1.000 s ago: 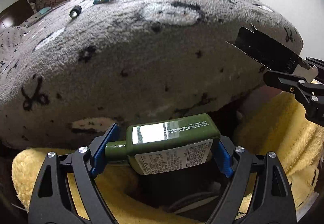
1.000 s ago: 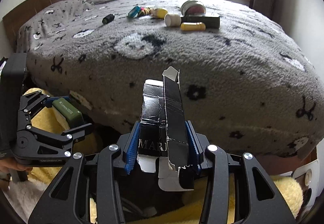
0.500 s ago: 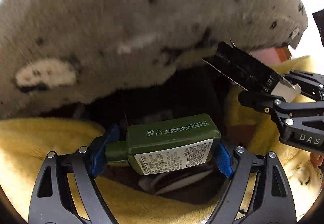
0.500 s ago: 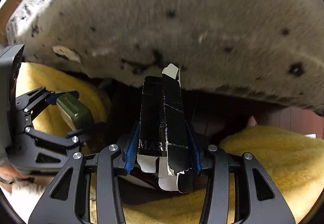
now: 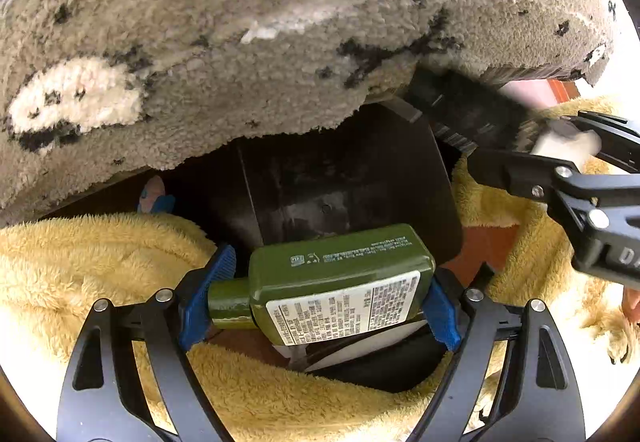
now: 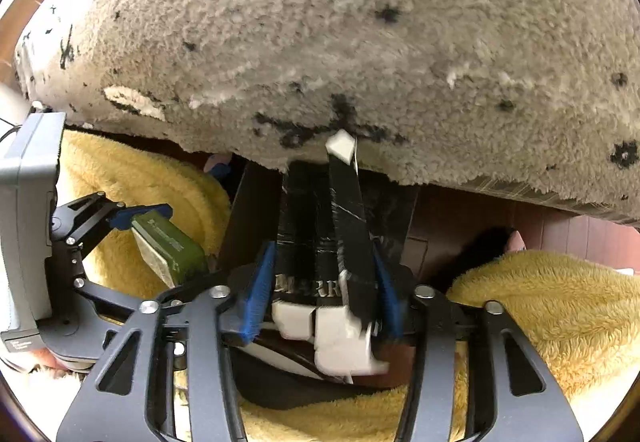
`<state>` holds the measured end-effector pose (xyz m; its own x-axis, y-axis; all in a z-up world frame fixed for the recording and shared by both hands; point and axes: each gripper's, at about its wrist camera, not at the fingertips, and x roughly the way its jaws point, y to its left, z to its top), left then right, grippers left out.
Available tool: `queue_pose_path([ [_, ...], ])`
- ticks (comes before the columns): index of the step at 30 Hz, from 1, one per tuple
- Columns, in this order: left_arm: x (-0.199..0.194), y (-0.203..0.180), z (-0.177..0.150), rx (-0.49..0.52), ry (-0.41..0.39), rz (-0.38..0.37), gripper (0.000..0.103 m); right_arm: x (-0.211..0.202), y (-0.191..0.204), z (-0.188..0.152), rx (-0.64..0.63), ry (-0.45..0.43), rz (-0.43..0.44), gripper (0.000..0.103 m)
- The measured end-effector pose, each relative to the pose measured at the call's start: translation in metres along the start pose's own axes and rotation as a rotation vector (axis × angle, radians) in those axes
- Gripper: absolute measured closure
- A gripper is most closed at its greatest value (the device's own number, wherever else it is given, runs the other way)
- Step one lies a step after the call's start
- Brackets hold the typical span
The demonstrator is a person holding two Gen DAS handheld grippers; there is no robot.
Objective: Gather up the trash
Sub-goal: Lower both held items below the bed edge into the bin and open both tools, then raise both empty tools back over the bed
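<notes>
Trash in both grippers, neither piece dropped yet. Left gripper (image 5: 320, 294) clamps a green bottle (image 5: 340, 278) lengthwise between its blue pads. Right gripper (image 6: 320, 298) has its jaws opening; the black carton (image 6: 320, 234) stands between them, blurred (probably slipping free). Both point down at a dark bin (image 5: 348, 178) ringed by a yellow towel (image 5: 100, 254), under the edge of a grey blanket (image 5: 280, 22). Release of both items remains; what else needs collecting is out of view.

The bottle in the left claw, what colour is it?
Olive green bottle with a white printed label, clearest in the left wrist view.
</notes>
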<state>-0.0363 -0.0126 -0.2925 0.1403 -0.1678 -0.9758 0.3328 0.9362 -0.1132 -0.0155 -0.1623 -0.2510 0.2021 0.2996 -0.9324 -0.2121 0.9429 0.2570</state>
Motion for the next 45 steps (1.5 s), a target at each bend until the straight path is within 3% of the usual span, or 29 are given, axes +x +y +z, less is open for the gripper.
queue_pose_path([
  [2, 0.000, 0.002, 0.004, -0.001, -0.003, -0.009, 0.022, -0.006, 0.007, 0.002, 0.000, -0.012, 0.001, 0.033],
  [8, -0.020, 0.008, 0.005, 0.006, -0.049, -0.011, 0.010, -0.027, 0.016, 0.010, 0.005, -0.051, -0.015, 0.033],
  [12, -0.039, 0.013, 0.008, 0.009, -0.097, 0.016, 0.008, -0.049, 0.017, 0.017, 0.011, -0.103, -0.034, 0.031],
  [21, -0.097, 0.030, 0.014, 0.011, -0.249, 0.079, 0.008, -0.114, -0.003, 0.030, 0.006, -0.327, -0.157, 0.026],
  [30, -0.158, 0.046, 0.053, 0.010, -0.426, 0.141, 0.008, -0.155, -0.017, 0.069, -0.026, -0.501, -0.226, 0.026],
  [36, -0.170, 0.060, 0.086, -0.040, -0.486, 0.135, 0.008, -0.146, -0.031, 0.110, -0.038, -0.551, -0.247, 0.026],
  [45, -0.162, 0.053, 0.133, -0.041, -0.510, 0.158, 0.008, -0.122, -0.047, 0.171, -0.045, -0.536, -0.211, 0.026],
])
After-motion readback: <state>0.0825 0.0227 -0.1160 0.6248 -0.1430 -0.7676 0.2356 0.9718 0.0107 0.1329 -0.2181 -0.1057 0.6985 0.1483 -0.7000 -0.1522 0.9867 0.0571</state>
